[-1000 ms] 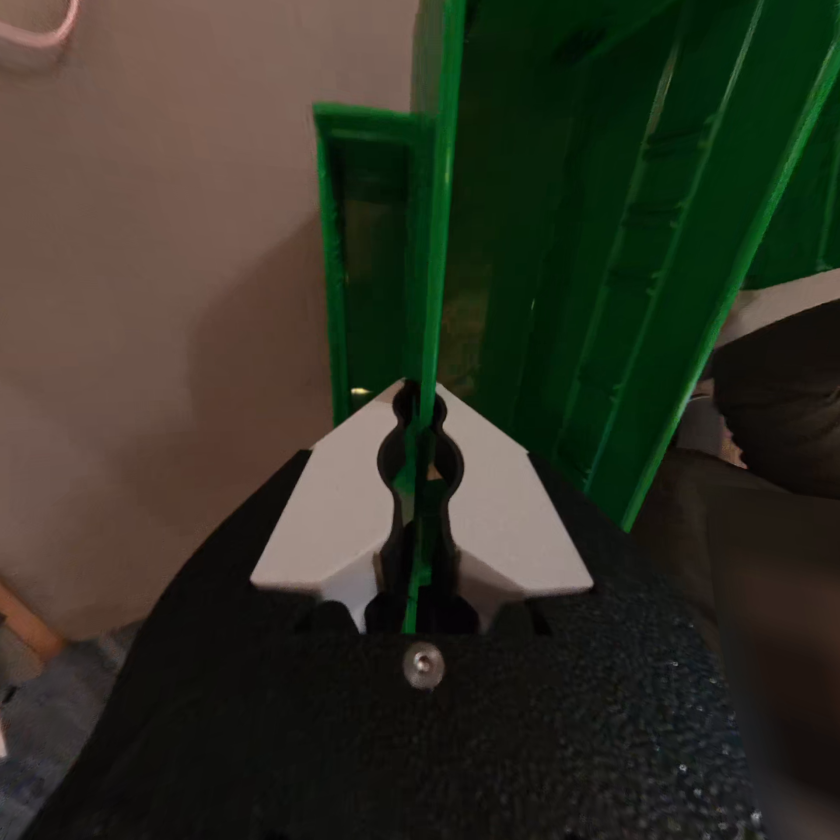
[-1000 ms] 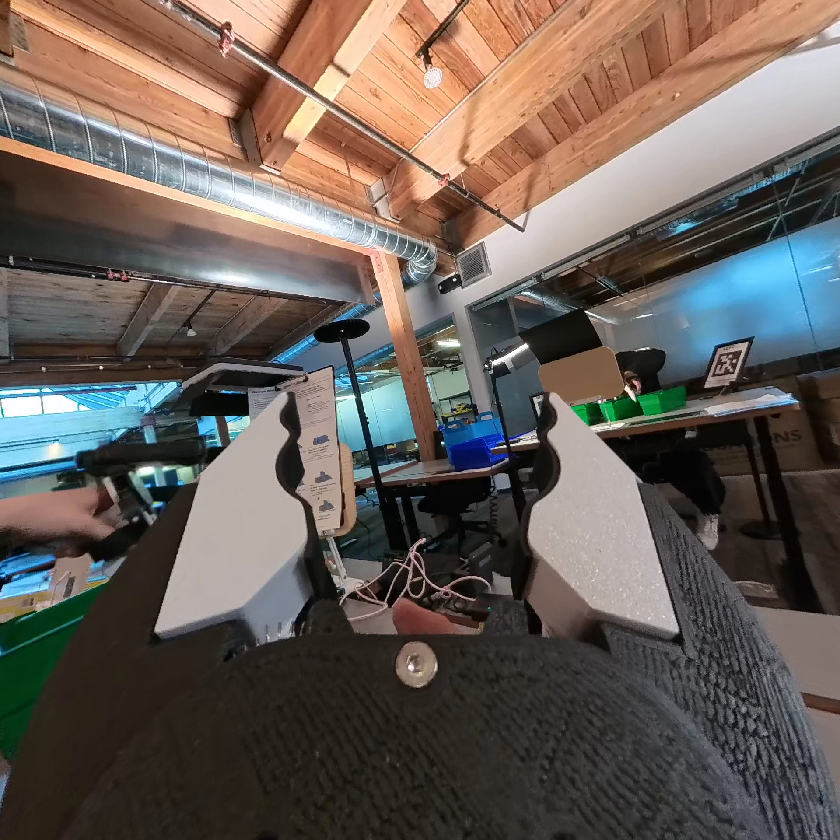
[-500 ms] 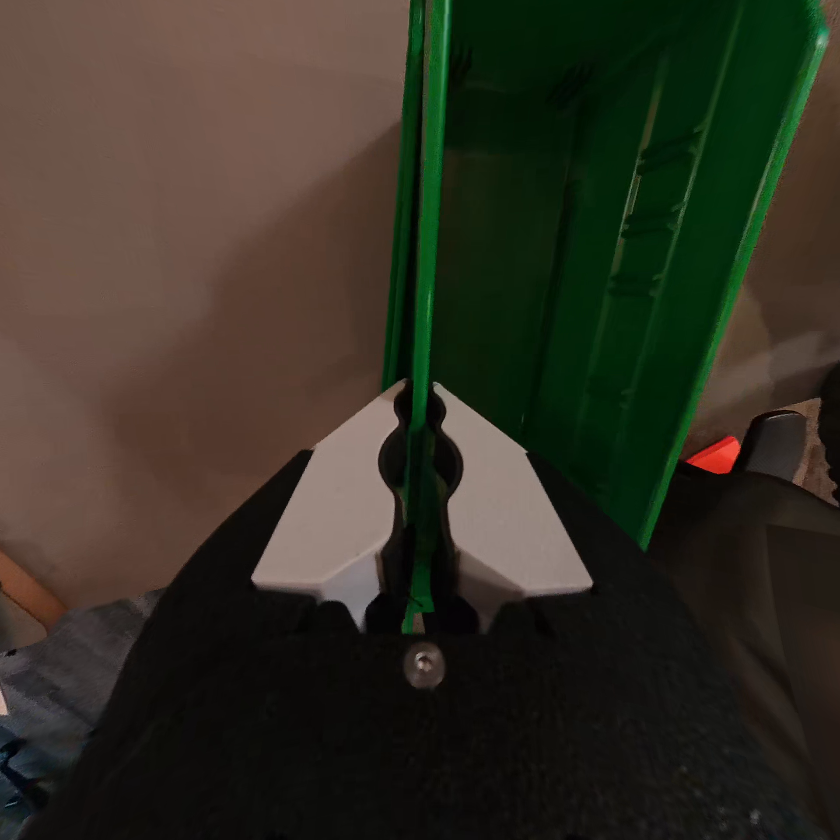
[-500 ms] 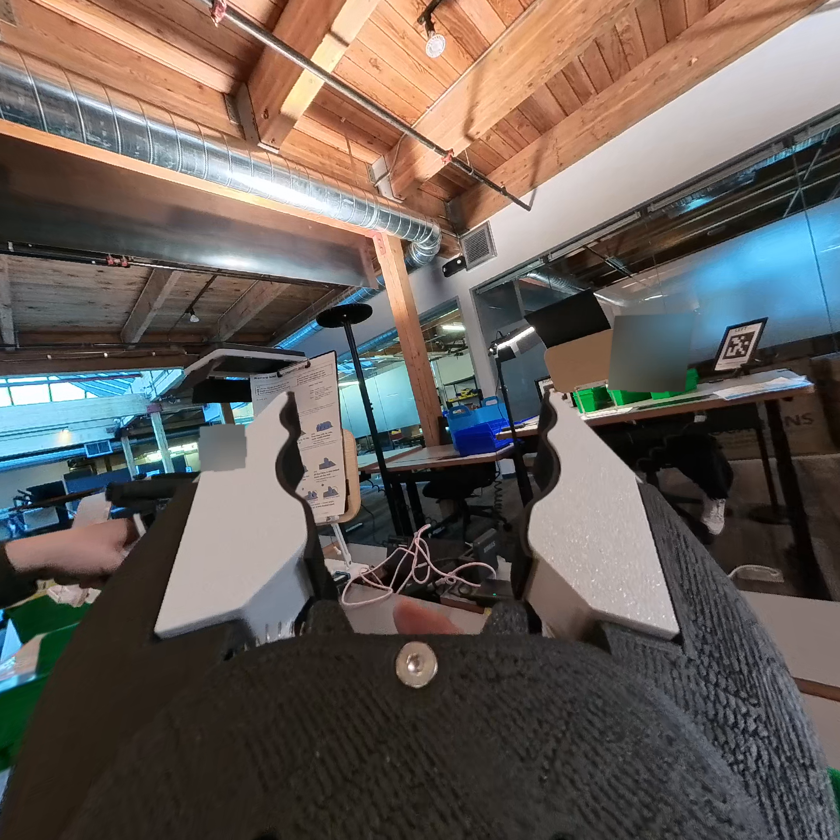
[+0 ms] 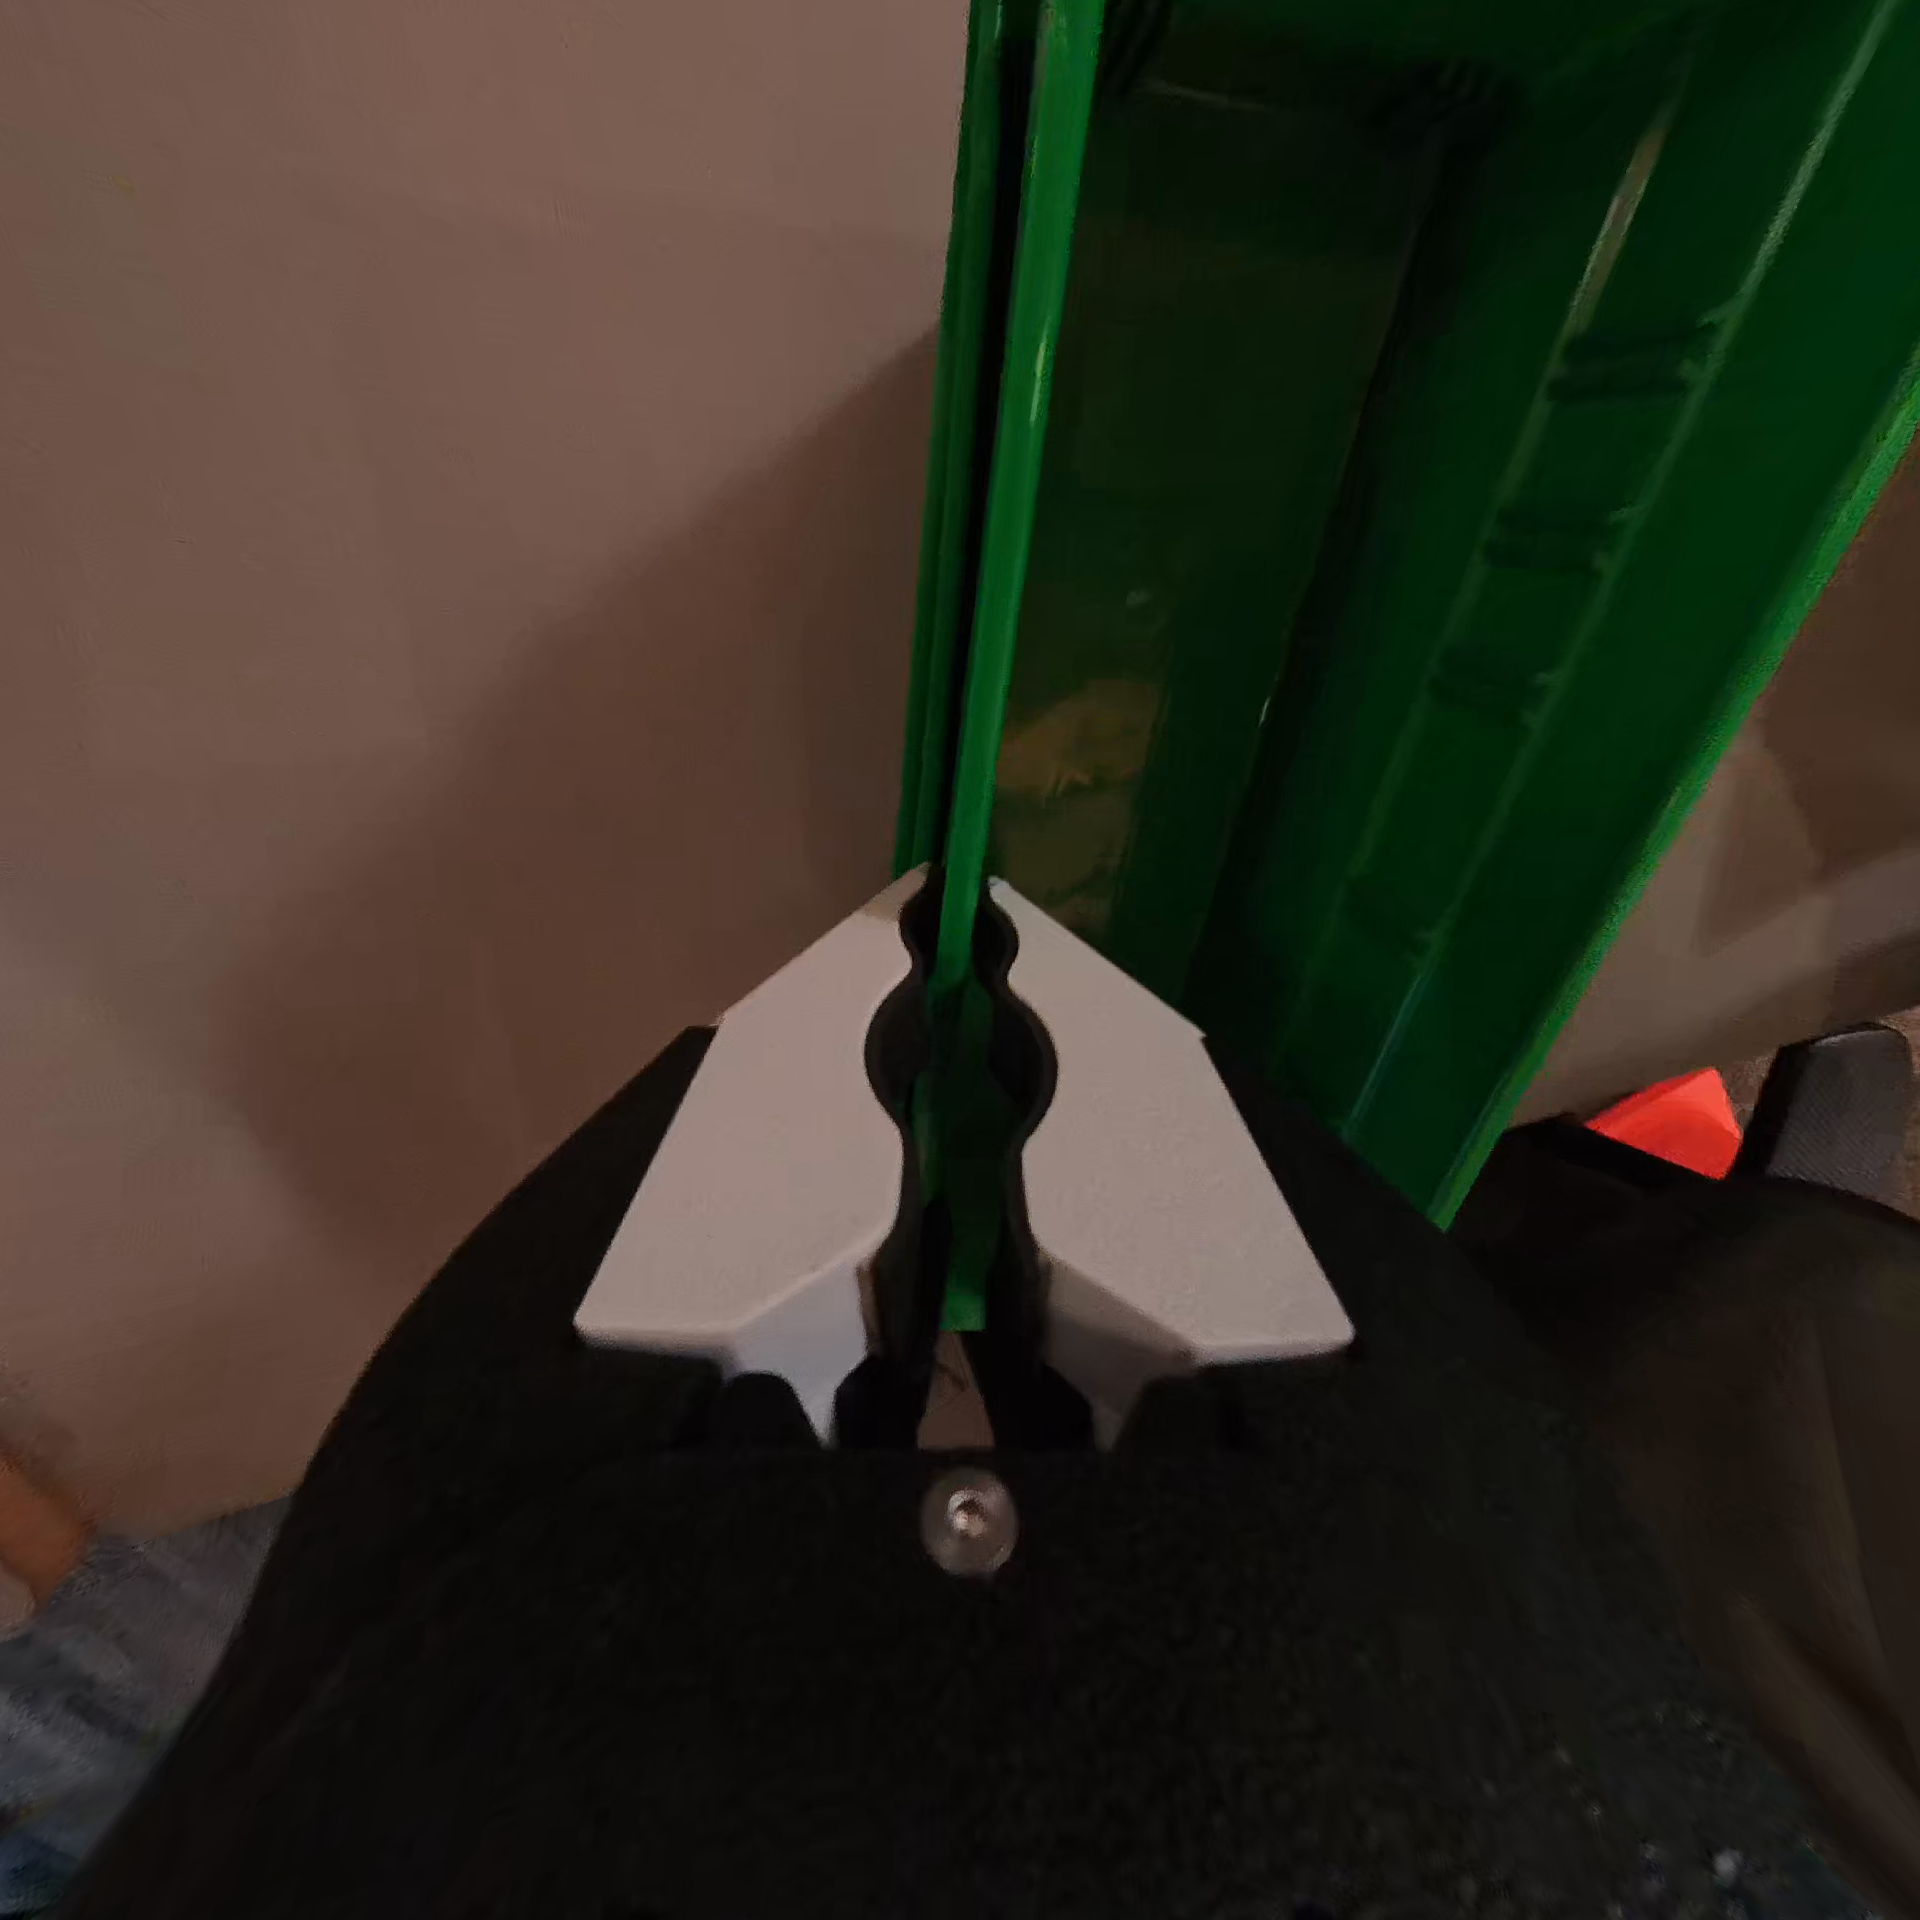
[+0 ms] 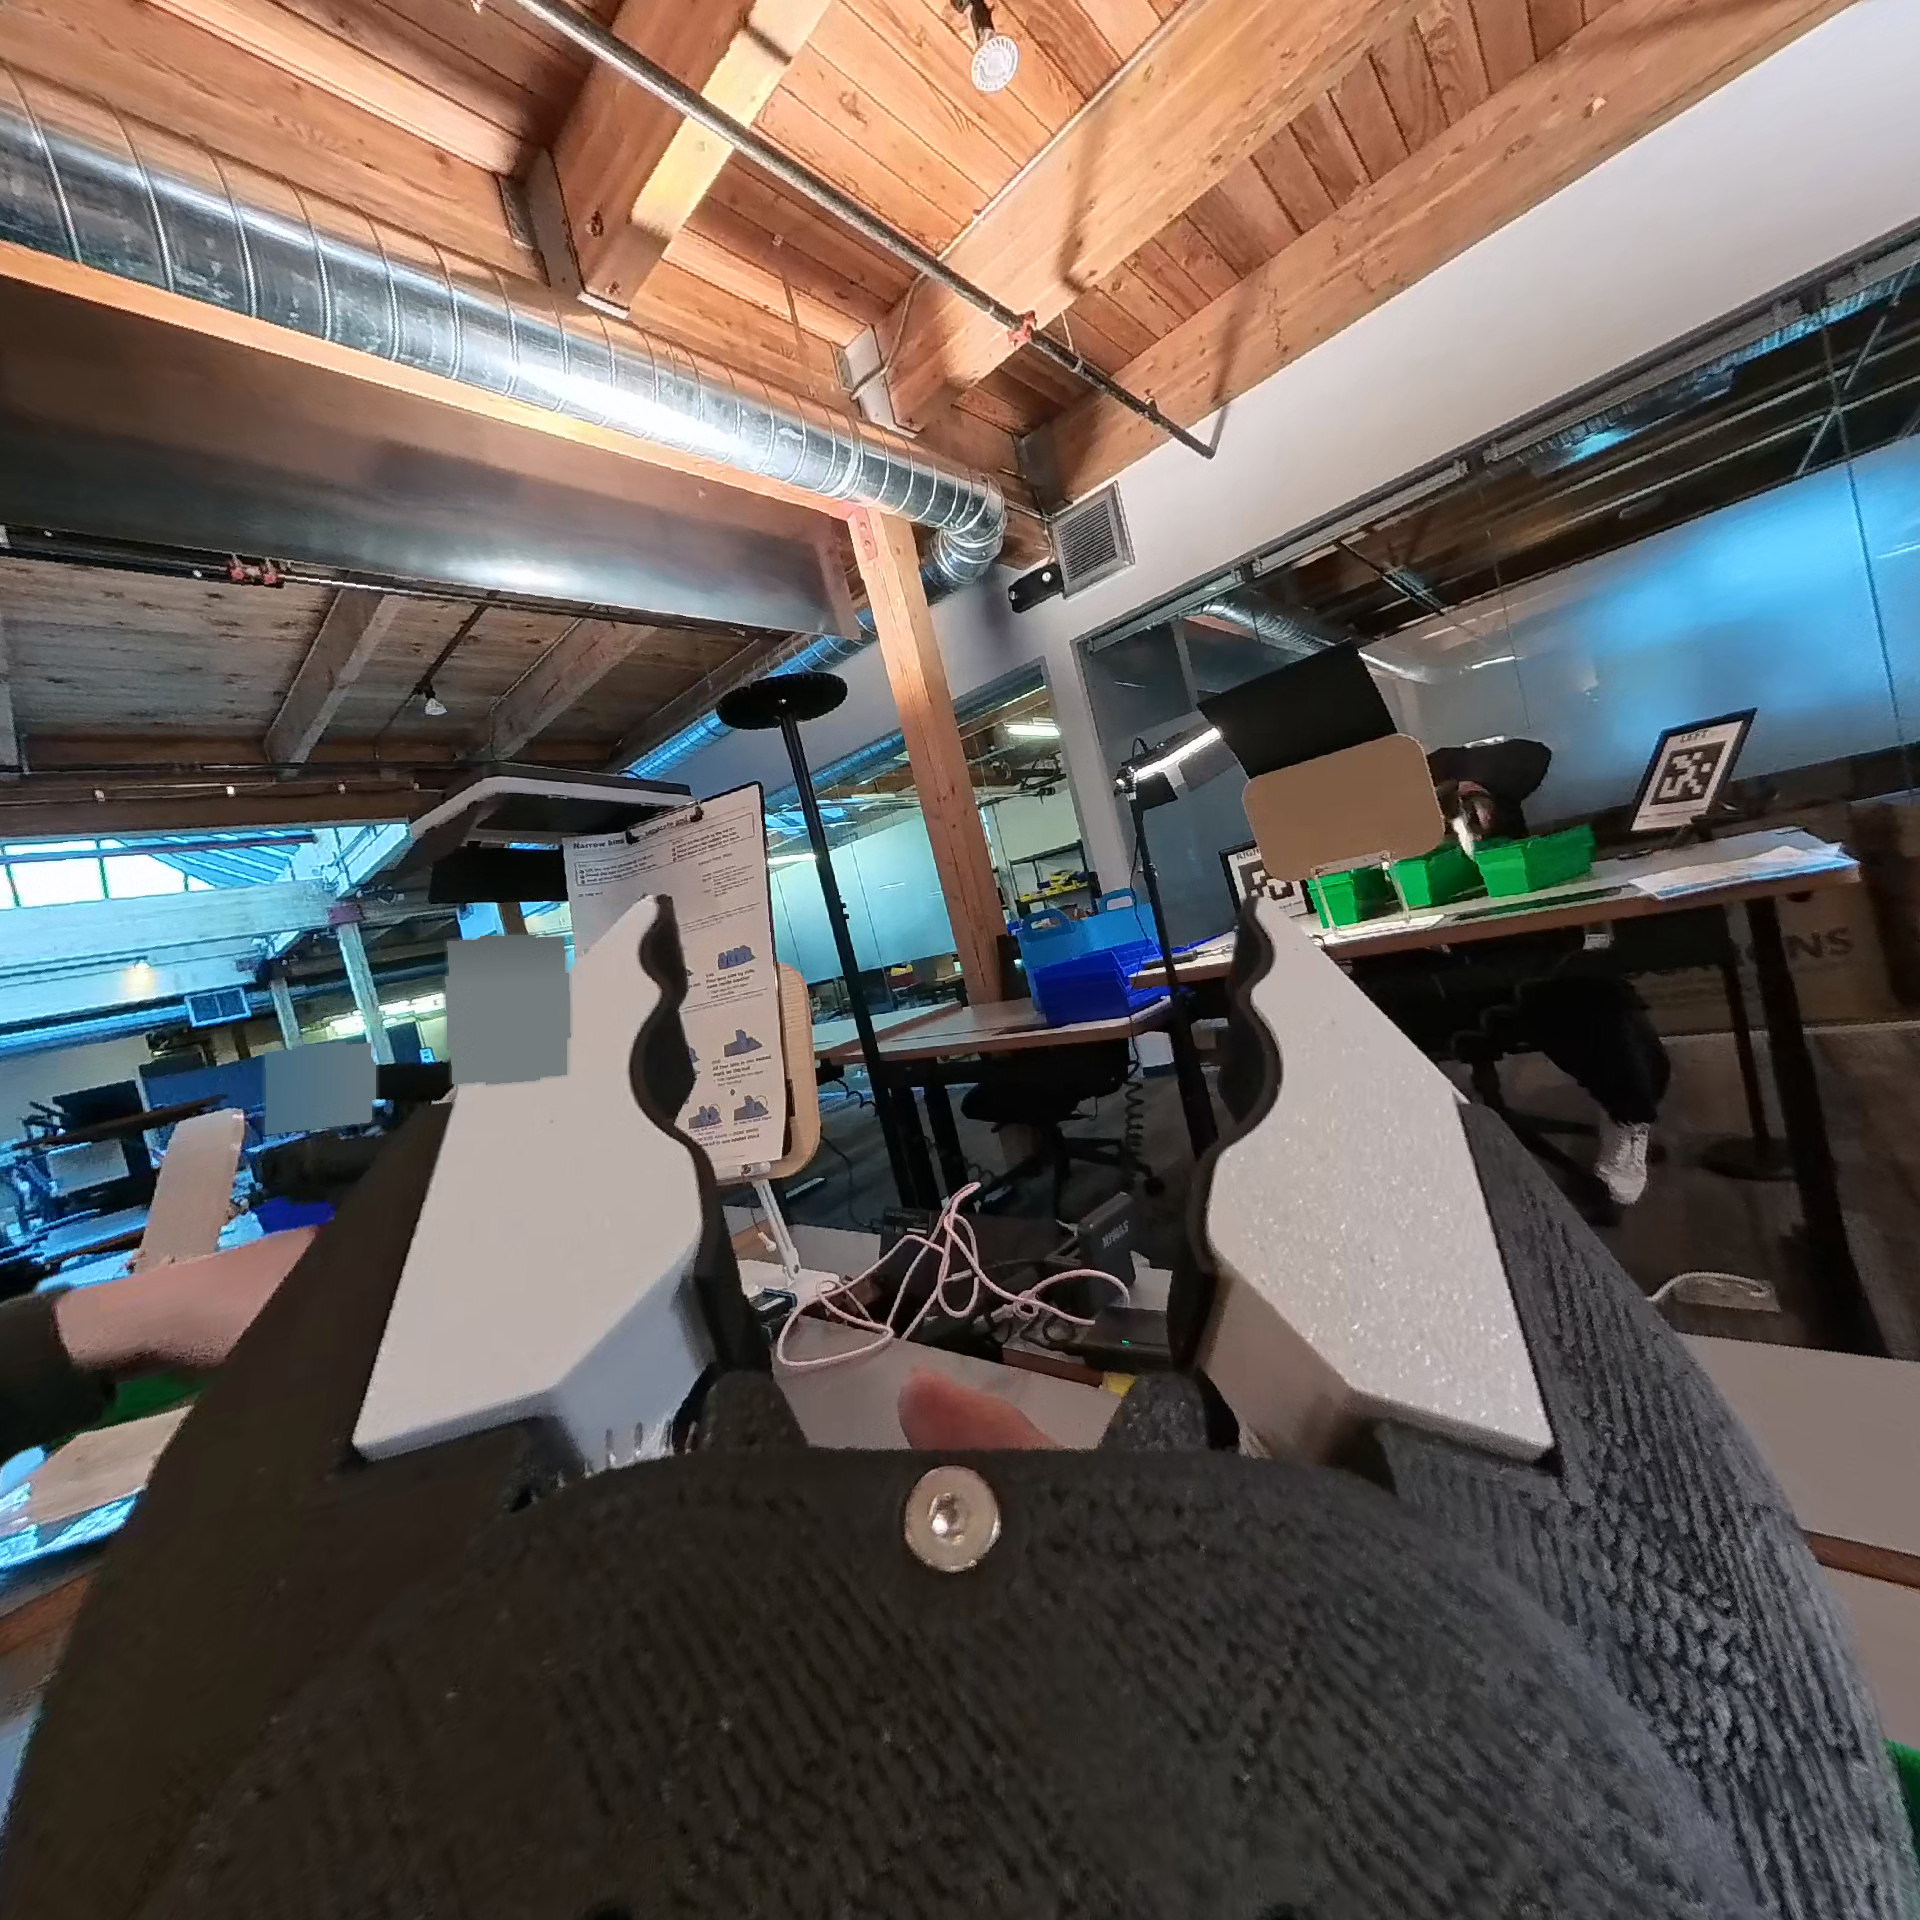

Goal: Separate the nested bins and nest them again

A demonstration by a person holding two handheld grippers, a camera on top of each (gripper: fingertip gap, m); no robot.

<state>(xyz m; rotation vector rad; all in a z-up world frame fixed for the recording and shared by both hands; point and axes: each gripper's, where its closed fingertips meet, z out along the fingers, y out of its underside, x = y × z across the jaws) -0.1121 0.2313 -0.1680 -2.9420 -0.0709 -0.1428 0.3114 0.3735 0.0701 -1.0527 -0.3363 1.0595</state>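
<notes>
My left claw [image 5: 961, 914] pinches the side wall of the green bin [image 5: 1299, 582]; my right claw [image 6: 956, 935] stands spread, empty, facing a printed instruction sheet [image 6: 717, 935]

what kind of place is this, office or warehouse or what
Most likely an open-plan workshop or lab office in a converted industrial building: exposed timber ceiling with a bare metal air duct, work tables carrying green bins, and glass-walled rooms behind.
</notes>
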